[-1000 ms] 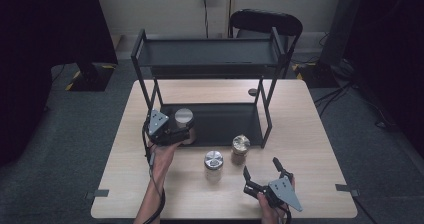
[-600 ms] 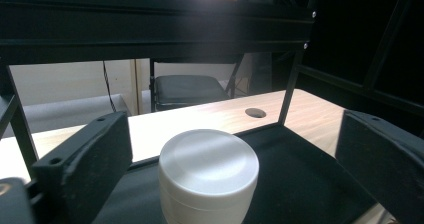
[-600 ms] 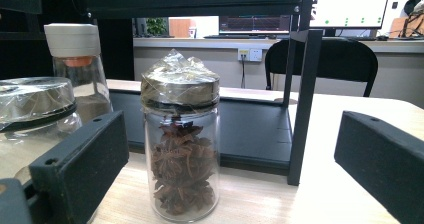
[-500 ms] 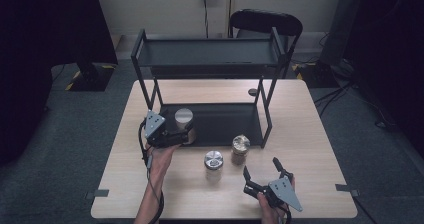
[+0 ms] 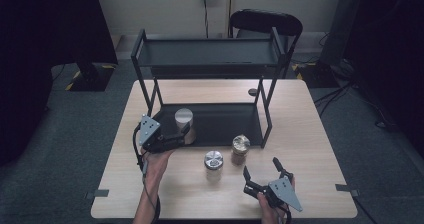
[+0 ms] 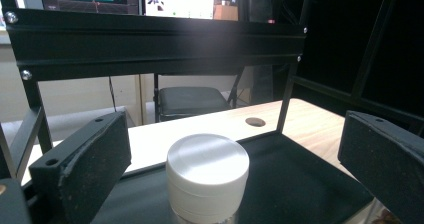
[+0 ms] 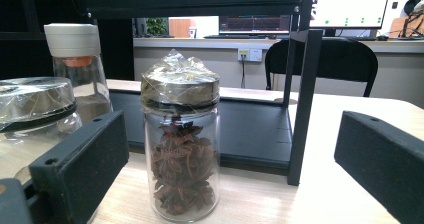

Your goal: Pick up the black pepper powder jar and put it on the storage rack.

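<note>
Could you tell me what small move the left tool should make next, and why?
Probably draw the left tool straight back from the white-lidded jar. Its jaws have just been opening and stand clear of the lid, and the jar sits upright on the rack's lower shelf.

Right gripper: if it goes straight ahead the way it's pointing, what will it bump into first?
Probably the jar of star anise, standing on the table right between the right gripper's open jaws in its own view. How close it stands is hard to tell. Behind it is the black shelf.
</note>
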The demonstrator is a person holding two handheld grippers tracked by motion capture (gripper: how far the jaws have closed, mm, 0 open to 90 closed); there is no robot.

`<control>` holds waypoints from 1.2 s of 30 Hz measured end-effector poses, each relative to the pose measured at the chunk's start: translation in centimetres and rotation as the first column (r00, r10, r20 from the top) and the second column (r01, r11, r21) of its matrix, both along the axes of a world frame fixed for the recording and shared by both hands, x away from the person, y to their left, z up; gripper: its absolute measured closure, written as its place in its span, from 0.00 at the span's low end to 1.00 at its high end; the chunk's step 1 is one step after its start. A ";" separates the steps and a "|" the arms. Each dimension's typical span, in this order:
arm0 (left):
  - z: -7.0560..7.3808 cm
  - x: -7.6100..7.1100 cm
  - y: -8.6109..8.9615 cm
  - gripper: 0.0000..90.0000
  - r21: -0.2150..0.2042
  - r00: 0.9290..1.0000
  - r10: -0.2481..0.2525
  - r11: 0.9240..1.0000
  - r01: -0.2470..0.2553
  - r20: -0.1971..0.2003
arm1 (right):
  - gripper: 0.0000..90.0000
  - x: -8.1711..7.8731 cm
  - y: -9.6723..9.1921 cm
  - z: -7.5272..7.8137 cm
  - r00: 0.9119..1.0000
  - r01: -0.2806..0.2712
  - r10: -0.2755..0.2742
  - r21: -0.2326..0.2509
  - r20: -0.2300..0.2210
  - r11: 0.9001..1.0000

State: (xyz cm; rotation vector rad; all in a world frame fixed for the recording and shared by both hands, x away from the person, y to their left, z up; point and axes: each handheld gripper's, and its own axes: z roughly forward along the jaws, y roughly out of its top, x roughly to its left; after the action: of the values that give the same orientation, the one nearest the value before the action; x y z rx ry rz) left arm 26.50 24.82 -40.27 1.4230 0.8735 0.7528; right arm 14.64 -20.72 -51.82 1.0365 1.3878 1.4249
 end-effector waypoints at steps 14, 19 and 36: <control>-1.9 -2.6 0.2 0.00 -0.010 0.999 0.016 1.000 -0.015 0.043 | 0.00 0.0 0.0 0.0 1.000 0.000 0.000 0.000 0.000 1.000; -2.6 -3.4 0.6 0.00 -0.027 0.999 0.026 0.999 -0.025 0.039 | 0.00 0.0 0.0 0.0 1.000 0.000 0.000 0.000 0.000 1.000; -4.9 -6.9 1.5 0.00 -0.030 0.997 0.055 0.998 -0.053 0.061 | 0.00 0.0 0.0 0.0 1.000 0.000 0.000 0.000 0.000 1.000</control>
State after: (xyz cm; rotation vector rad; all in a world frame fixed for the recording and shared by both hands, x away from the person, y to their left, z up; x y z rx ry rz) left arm 19.57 26.28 -45.19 1.3489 0.8745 0.8173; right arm 14.64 -20.71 -51.81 1.0371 1.3877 1.4245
